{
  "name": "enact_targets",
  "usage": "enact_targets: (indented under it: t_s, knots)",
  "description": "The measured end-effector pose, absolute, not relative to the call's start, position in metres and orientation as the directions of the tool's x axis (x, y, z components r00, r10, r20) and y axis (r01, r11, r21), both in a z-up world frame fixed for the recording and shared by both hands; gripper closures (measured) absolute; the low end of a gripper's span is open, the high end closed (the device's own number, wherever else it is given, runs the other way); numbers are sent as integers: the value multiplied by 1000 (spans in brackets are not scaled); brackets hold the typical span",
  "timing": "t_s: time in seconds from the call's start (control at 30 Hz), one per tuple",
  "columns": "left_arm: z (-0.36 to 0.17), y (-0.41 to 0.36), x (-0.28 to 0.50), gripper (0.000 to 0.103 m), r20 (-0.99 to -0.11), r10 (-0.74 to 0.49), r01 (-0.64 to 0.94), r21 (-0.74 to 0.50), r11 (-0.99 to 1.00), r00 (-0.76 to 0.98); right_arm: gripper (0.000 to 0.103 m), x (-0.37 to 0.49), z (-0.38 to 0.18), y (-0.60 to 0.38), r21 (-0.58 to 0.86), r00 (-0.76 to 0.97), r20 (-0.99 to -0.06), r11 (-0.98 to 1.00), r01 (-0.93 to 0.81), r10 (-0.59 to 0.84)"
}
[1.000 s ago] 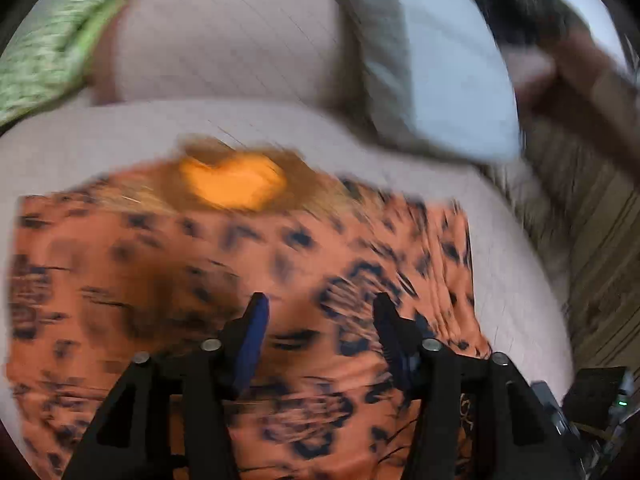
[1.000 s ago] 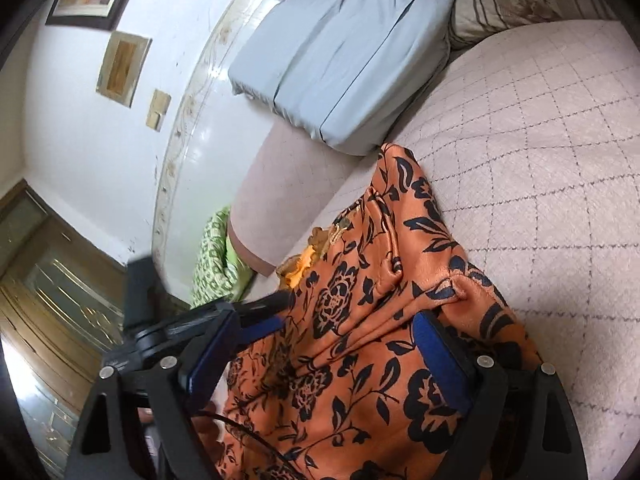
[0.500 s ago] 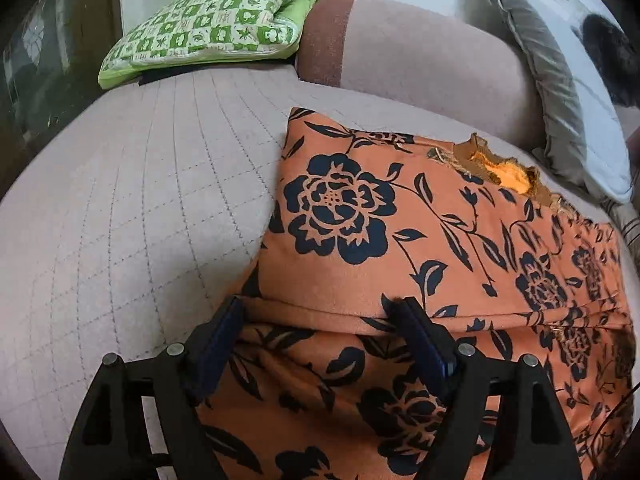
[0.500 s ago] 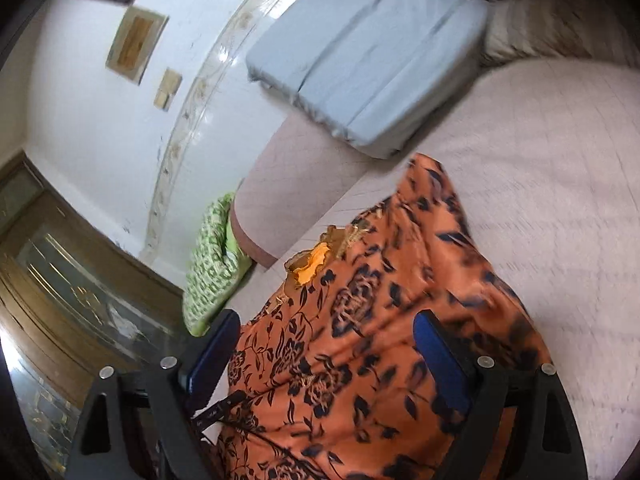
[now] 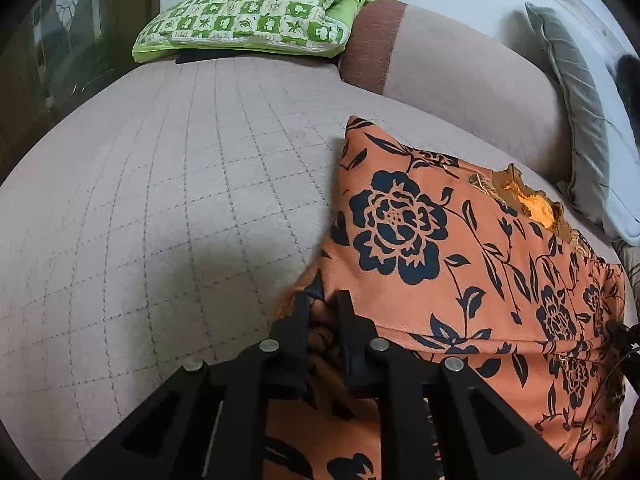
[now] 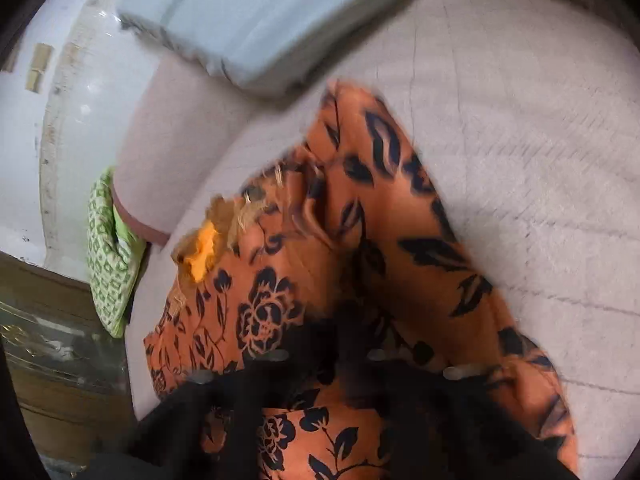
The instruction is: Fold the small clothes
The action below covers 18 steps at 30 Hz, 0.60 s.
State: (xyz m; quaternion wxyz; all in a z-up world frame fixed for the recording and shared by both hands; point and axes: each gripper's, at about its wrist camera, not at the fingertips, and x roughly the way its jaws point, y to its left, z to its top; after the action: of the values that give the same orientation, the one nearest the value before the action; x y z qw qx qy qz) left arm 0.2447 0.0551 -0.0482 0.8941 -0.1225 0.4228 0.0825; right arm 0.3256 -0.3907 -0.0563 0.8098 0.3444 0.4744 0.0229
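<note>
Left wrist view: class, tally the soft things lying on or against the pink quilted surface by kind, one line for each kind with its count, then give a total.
Patterned garment: 1, the orange floral garment
Pillows or cushions: 2, the green checked pillow and the grey-blue cushion
Bolster: 1, the pink bolster
Total: 4

A: What fills the middle of the frame?
B: The orange floral garment, blurred, spread over the quilted bed, its frayed neckline left of centre.
A: And the right gripper?
B: Bottom centre, smeared black. Its jaws have just been closing and now pinch a ridge of the cloth.
A: Anything else?
B: A grey pillow at upper centre, a green pillow at left.
</note>
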Motion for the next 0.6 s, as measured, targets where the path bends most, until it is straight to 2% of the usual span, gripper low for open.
enact_targets:
  t_s: [0.17,0.2,0.27,0.3,0.37,0.4,0.43,0.53,0.6]
  knots:
    - [-49,61,243,91,-769,31,-273,-189,943,639,95,294,-13,-372,469,654,-715,862,190,245]
    - [-49,61,243,91,-768,30,-276,-192,942,639,94,291,-20,-370,434,637,-740,877,207,216]
    - [-51,59,245,91,-767,35,-281,-191,940,640,82,298,-57,-370,355,503,-842,901,250,192]
    - [-50,60,244,91,-766,34,-280,-193,940,642,82,293,-63,-378,417,530,-815,873,255,234]
    - [-50,64,242,91,-764,22,-275,-206,939,645,68,283,-46,-388,461,593,-770,849,259,237]
    - [-50,65,242,90,-764,17,-278,-214,936,645,40,278,-35,-390,435,622,-759,859,269,190]
    - [-50,66,242,90,-764,16,-283,-220,933,645,29,273,-22,-390,413,662,-735,870,268,144]
    - [-47,63,240,90,-761,35,-281,-196,940,648,29,266,8,-378,384,734,-665,906,177,139]
    - [-43,62,239,90,-755,45,-284,-190,940,654,29,268,18,-359,387,756,-621,919,69,205]
